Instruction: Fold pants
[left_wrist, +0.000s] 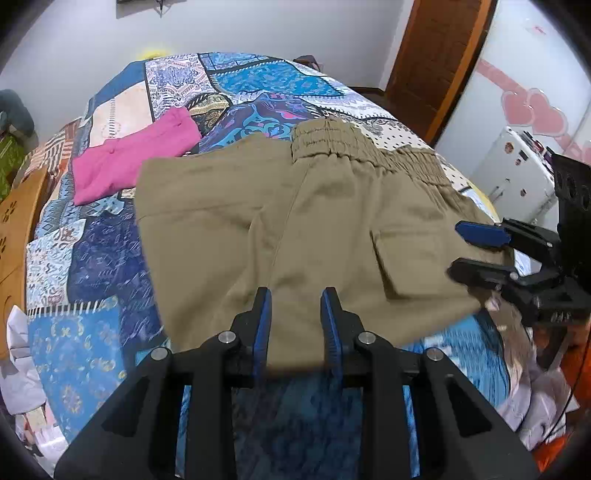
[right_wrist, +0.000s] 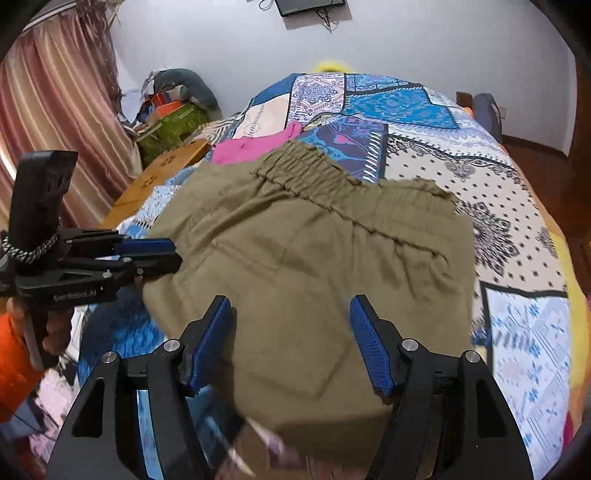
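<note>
While the pants (left_wrist: 280, 221) lie folded in the middle of the bed (left_wrist: 92, 350), filling the centre of both frames, both claws hang over their near edge. The waistband (left_wrist: 354, 147) is at the far side, toward the upper centre, and a pocket flap (left_wrist: 402, 258) shows at the right of the left wrist view.

The left claw (left_wrist: 296, 317) has its blue pads somewhat apart, with khaki cloth visible between them; no pad seems to press the cloth. The right claw (right_wrist: 291, 343) stands wide apart above the pants and holds nothing.

A pink garment (left_wrist: 136, 162) rests at the upper left, just beside the pants and maybe a little under their edge.

The near edge of the pants seems to hang at the bed's border, so the fold is probably not finished. If one claw closes on only the top layer, the layers could slide apart and the fold would open. If the claws grip at unequal places, the next fold may come crooked. Pulling the pants toward the lower frame could also drag them off the bed.
</note>
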